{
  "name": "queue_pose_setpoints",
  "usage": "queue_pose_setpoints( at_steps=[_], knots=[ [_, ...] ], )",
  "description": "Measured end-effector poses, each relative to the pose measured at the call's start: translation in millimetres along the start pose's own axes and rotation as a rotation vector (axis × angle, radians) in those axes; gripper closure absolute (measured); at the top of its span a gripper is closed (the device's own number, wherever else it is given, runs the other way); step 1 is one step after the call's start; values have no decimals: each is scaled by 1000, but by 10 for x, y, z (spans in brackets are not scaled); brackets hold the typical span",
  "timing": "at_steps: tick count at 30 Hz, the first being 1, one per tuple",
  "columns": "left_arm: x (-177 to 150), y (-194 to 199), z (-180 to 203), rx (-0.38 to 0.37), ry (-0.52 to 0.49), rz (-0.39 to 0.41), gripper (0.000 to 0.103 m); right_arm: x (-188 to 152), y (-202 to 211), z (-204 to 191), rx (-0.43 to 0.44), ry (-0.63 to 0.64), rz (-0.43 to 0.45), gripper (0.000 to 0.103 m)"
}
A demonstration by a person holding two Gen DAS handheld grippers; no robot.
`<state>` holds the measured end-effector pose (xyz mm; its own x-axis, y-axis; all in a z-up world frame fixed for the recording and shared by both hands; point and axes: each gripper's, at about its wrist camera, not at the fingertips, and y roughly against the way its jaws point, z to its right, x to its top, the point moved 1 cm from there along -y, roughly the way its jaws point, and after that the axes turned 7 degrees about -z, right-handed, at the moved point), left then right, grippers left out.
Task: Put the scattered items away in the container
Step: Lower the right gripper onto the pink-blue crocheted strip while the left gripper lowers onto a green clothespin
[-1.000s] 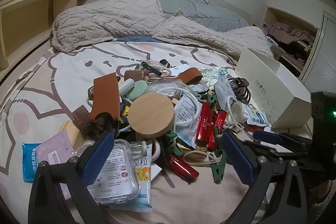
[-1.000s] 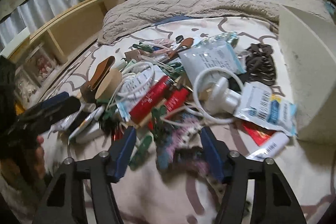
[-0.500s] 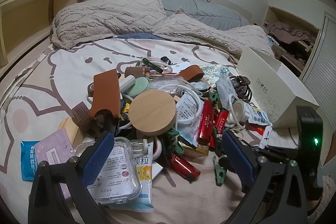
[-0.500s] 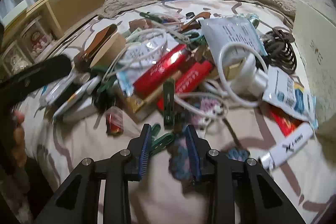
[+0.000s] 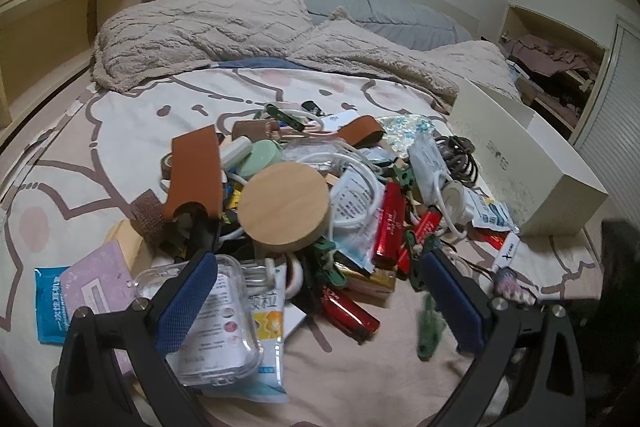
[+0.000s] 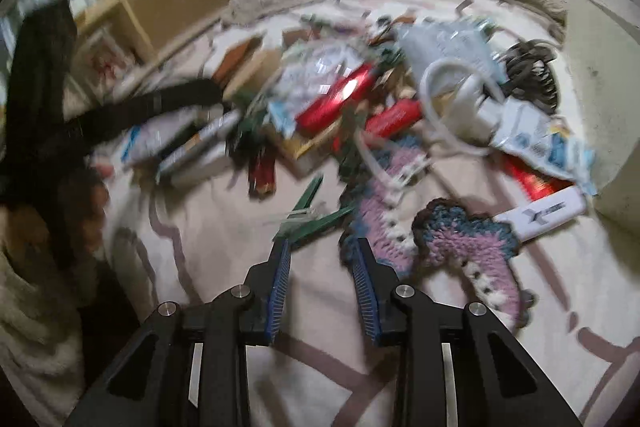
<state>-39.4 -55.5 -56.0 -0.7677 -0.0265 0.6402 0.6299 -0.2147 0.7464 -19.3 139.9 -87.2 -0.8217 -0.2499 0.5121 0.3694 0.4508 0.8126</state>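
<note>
- Bed (image 5: 132, 131): cluttered mid-sheet, with the cream shoebox (image 5: 516, 163) at the pile's right.
- Crocheted piece (image 6: 460, 243): pink-and-blue yarn, near the right gripper (image 6: 322, 263); probably soft, light and floppy, so pinch an edge.
- Green clothespin (image 6: 316, 223): rigid, light; right fingers narrowed, grip unclear.
- Left gripper (image 5: 320, 295): fingers released, empty.

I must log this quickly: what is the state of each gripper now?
Left gripper: open, holding nothing.
Right gripper: jaws close together, green clip at the tips; whether it is held cannot be told.
</note>
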Motion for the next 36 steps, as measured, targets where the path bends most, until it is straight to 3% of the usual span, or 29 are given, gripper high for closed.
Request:
queue_pose_setpoints(
  at_steps=[4,10,13,14,15,17,22,29,36],
  knots=[
    [-24,-32,86,-27,-27,-10,0,54,173,167,-44,-38,78,70],
    [-96,-90,265,-63,-95,-40,1,63,181,282,-143,-43,78,70],
    [-139,-94,401,-97,-153,-46,2,82,243,395,-149,-86,100,68],
    [-159,-92,454,-108,-172,-47,2,88,265,446,-151,-108,104,58],
    [-172,-91,494,-119,-188,-48,2,91,278,485,-155,-125,106,40],
    [-196,-93,569,-143,-214,-54,9,91,305,543,-158,-146,117,25],
    [-292,-186,727,-201,-267,-114,26,93,363,622,-135,-186,135,25],
    [-328,-350,694,-174,-246,-177,42,73,313,687,-132,-230,98,25],
    [-250,-187,561,-219,-191,-132,44,59,348,767,-113,-265,103,25]
  ],
)
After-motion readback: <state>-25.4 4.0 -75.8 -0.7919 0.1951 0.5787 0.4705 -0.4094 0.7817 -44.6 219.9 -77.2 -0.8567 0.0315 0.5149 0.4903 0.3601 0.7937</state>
